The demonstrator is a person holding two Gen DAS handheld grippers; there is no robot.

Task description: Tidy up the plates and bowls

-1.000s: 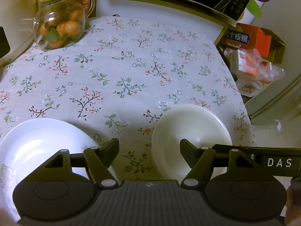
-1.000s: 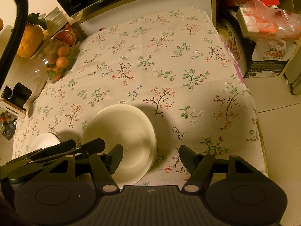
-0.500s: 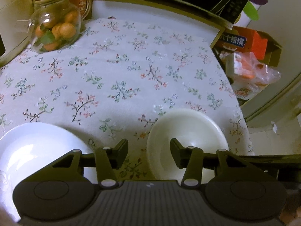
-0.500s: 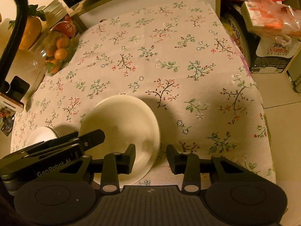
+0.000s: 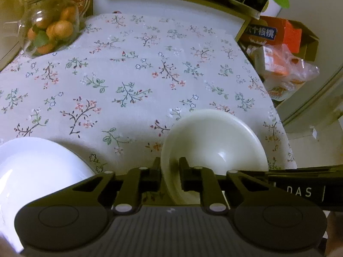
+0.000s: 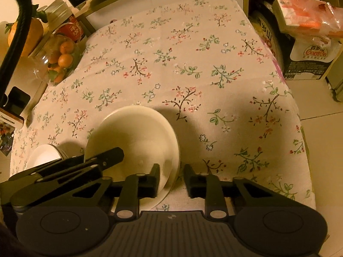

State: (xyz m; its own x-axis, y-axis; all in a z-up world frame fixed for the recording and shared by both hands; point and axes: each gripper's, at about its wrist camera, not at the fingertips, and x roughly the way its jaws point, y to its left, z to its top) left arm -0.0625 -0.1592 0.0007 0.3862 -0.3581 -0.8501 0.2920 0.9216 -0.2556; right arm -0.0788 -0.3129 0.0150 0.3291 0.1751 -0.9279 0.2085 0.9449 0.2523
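Left tool (image 5: 169, 174) straddling cream bowl (image 5: 216, 141) rim, right tool (image 6: 171, 181) opposite

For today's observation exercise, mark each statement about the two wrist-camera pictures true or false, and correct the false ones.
1. The left gripper has its fingers on either side of the cream bowl's rim. True.
2. The right gripper is wide open, far from any dish. False: its fingers are close together across the same bowl's rim at its other side.
3. A white plate lies on the tablecloth left of the bowl. True.
4. The glass jar holds green apples. False: it holds small orange fruits.
5. The bowl is stacked on the plate. False: they lie apart.
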